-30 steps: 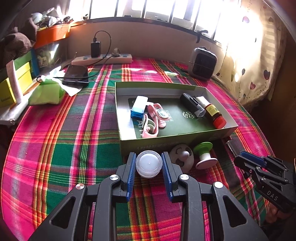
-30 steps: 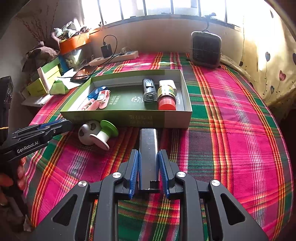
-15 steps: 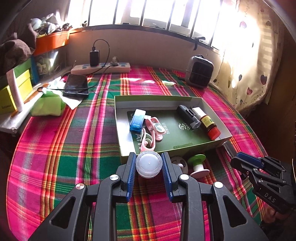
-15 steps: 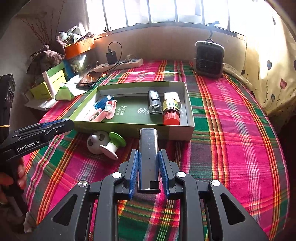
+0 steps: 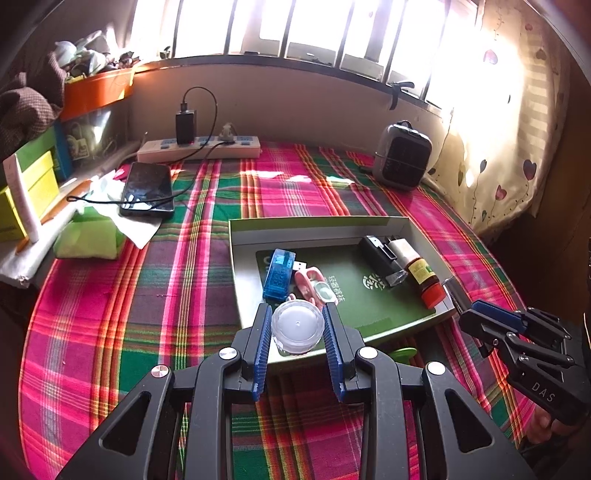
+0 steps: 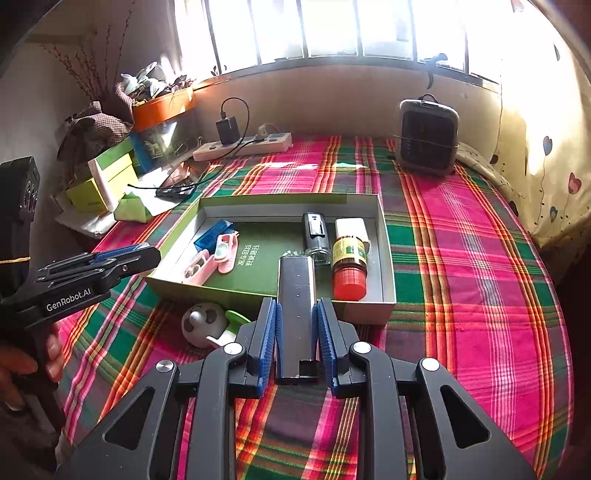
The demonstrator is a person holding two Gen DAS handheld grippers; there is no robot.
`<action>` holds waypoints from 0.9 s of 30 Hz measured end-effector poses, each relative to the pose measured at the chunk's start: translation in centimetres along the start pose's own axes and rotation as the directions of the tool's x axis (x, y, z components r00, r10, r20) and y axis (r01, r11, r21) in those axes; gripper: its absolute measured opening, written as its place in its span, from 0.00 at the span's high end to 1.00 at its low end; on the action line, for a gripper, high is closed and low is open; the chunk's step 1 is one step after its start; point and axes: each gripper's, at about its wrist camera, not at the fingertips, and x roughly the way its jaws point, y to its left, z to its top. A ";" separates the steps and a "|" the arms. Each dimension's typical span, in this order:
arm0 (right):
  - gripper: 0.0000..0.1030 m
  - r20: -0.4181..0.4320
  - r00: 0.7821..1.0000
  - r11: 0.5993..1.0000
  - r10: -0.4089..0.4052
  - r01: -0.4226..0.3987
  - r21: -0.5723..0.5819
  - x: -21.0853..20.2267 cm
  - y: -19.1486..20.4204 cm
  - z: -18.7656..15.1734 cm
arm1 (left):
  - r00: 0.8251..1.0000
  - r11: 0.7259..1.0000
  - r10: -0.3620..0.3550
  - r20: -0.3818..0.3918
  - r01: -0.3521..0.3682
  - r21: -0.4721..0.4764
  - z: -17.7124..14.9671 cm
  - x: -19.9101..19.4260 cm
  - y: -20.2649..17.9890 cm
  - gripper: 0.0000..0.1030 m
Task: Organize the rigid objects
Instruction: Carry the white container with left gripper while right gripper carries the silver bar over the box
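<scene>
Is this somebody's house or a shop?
Most likely a room in somebody's home. A plaid cloth covers the surface, a phone charges from a power strip beside it, a heart-print curtain hangs by the barred window, and a small heater sits nearby.

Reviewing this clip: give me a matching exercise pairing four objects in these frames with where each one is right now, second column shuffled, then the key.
Things:
1. round white jar
2. flat black bar
3. red-capped bottle
4. football-patterned ball

Places:
A. lying inside the green box
B. on the plaid cloth in front of the box
C. clamped in the left gripper
D. clamped in the right gripper

Pairs: 1-C, 2-D, 3-A, 4-B
</scene>
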 end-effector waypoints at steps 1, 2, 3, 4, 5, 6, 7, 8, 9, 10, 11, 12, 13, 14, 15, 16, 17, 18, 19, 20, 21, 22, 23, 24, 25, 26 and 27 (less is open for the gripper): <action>0.76 -0.001 1.000 1.000 0.001 -0.001 0.000 0.2 0.0 0.2 | 1.000 1.000 0.001 -0.002 -0.001 -0.004 0.2 0.2 0.1 0.74; 0.76 -0.001 1.000 1.000 0.002 -0.002 -0.001 0.3 0.0 0.4 | 1.000 1.000 -0.002 -0.003 0.002 -0.007 0.4 0.4 0.2 0.74; 0.76 -0.002 1.000 1.000 0.003 -0.003 -0.002 0.5 0.0 0.5 | 1.000 1.000 -0.006 -0.004 0.006 -0.007 0.6 0.6 0.3 0.74; 0.76 -0.004 1.000 1.000 0.005 -0.005 -0.001 0.7 0.0 0.7 | 1.000 1.000 -0.003 -0.009 0.003 -0.010 0.8 0.9 0.4 0.74; 0.76 -0.005 1.000 1.000 0.006 -0.006 0.001 0.9 -0.1 1.0 | 1.000 1.000 -0.002 -0.012 0.002 -0.011 1.0 1.1 0.5 0.74; 0.76 -0.007 1.000 1.000 0.008 -0.008 0.003 1.2 -0.1 1.2 | 1.000 1.000 -0.003 -0.011 0.003 -0.008 1.1 1.3 0.4 0.74; 0.76 -0.010 1.000 1.000 0.009 -0.009 0.006 1.5 -0.2 1.4 | 1.000 1.000 -0.001 -0.011 0.001 -0.008 1.2 1.4 0.5 0.74; 0.76 -0.015 1.000 1.000 0.012 -0.012 0.007 1.8 -0.2 1.5 | 1.000 1.000 -0.001 -0.013 0.000 -0.010 1.4 1.6 0.6 0.74; 0.76 -0.020 1.000 1.000 0.013 -0.013 0.006 2.1 -0.3 1.7 | 1.000 1.000 -0.003 -0.014 0.003 -0.012 1.5 1.8 0.7 0.74; 0.76 -0.025 1.000 1.000 0.011 -0.011 0.006 2.4 -0.3 1.9 | 1.000 1.000 -0.004 -0.017 0.003 -0.017 1.7 2.1 0.8 0.74; 0.76 -0.031 0.999 1.000 0.010 -0.010 0.006 2.8 -0.4 2.0 | 1.000 1.000 -0.006 -0.021 0.005 -0.022 1.8 2.3 0.9 0.74; 0.76 -0.035 0.999 1.000 0.012 -0.011 0.007 3.0 -0.5 2.1 | 1.000 1.000 -0.008 -0.023 0.008 -0.023 1.9 2.5 1.0 0.74; 0.76 -0.039 0.999 1.000 0.013 -0.012 0.010 3.3 -0.6 2.3 | 1.000 1.000 -0.006 -0.027 0.005 -0.026 2.0 2.7 1.1 0.74; 0.76 -0.043 0.999 1.000 0.013 -0.013 0.011 3.6 -0.6 2.5 | 1.000 1.000 -0.002 -0.030 0.001 -0.028 2.1 2.9 1.2 0.74; 0.76 -0.045 0.999 1.000 0.014 -0.014 0.010 3.8 -0.6 2.6 | 1.000 1.000 0.000 -0.030 -0.001 -0.026 2.3 3.1 1.2 0.74; 0.76 -0.048 0.999 1.000 0.015 -0.014 0.006 4.1 -0.6 2.7 | 1.000 1.000 0.002 -0.028 -0.003 -0.025 2.4 3.3 1.2 0.74; 0.76 -0.052 0.999 1.000 0.016 -0.015 0.005 4.3 -0.6 2.8 | 1.000 1.000 0.004 -0.030 -0.005 -0.025 2.6 3.5 1.3 0.74; 0.76 -0.057 0.998 1.000 0.018 -0.018 0.002 4.6 -0.6 2.9 | 1.000 1.000 0.003 -0.031 -0.004 -0.024 2.8 3.7 1.3 0.74; 0.76 -0.062 0.998 1.000 0.022 -0.022 -0.001 4.9 -0.5 3.0 | 1.000 1.000 0.004 -0.029 -0.005 -0.022 3.1 3.9 1.3 0.74; 0.76 -0.068 0.997 1.000 0.024 -0.024 -0.003 5.3 -0.5 3.1 | 0.999 1.000 0.009 -0.031 -0.010 -0.020 3.3 4.1 1.4 0.74; 0.76 -0.073 0.997 1.000 0.025 -0.025 -0.003 5.6 -0.5 3.1 | 0.999 1.000 0.013 -0.031 -0.013 -0.016 3.6 4.4 1.4 0.74; 0.76 -0.077 0.997 1.000 0.026 -0.027 -0.005 5.9 -0.5 3.2 | 0.999 1.000 0.016 -0.031 -0.016 -0.015 3.8 4.6 1.5 0.74; 0.76 -0.081 0.996 1.000 0.028 -0.029 -0.008 6.1 -0.4 3.3 | 0.999 1.000 0.020 -0.033 -0.020 -0.017 4.1 4.9 1.5 0.74; 0.76 -0.085 0.996 0.999 0.029 -0.030 -0.010 6.4 -0.4 3.3 | 0.999 1.000 0.021 -0.035 -0.021 -0.016 4.4 5.2 1.7 0.74; 0.76 -0.088 0.996 0.999 0.031 -0.033 -0.013 6.6 -0.3 3.3 | 0.999 1.000 0.022 -0.038 -0.023 -0.018 4.6 5.5 1.8 0.74; 0.76 -0.093 0.995 0.999 0.033 -0.035 -0.015 6.8 -0.3 3.4 | 0.999 0.999 0.025 -0.040 -0.026 -0.022 4.8 5.7 1.9 0.74; 0.76 -0.098 0.995 0.999 0.034 -0.036 -0.017 7.0 -0.2 3.4 | 0.999 0.999 0.026 -0.043 -0.027 -0.018 4.9 6.0 2.0 0.74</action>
